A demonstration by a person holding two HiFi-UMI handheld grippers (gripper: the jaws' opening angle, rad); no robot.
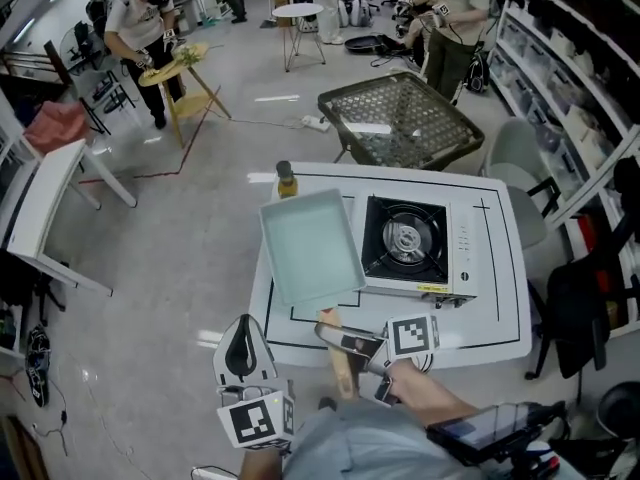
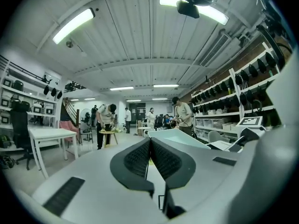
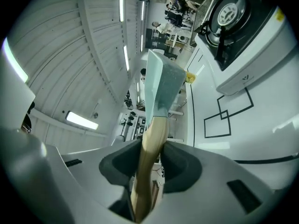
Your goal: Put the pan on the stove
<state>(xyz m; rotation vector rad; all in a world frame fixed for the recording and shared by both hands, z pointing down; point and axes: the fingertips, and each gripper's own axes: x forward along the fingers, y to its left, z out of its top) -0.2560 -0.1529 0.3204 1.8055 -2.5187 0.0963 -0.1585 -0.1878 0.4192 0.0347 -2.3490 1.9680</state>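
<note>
A pale teal rectangular pan [image 1: 310, 246] with a wooden handle [image 1: 338, 353] hangs over the left part of the white table [image 1: 500, 308], left of the portable gas stove [image 1: 405, 238]. My right gripper [image 1: 350, 346] is shut on the handle at the table's near edge. In the right gripper view the handle [image 3: 150, 139] runs between the pads, with the pan [image 3: 161, 85] beyond and the stove [image 3: 238, 20] at upper right. My left gripper [image 1: 241, 333] is off the table's near left corner, shut and holding nothing. In its own view the left gripper [image 2: 149, 160] has its pads touching.
A small oil bottle [image 1: 286, 180] stands at the table's far left corner, just behind the pan. A dark mesh table [image 1: 400, 120] sits beyond the white one. A grey chair [image 1: 520, 158] is to the right, shelves along the right wall. People work in the background.
</note>
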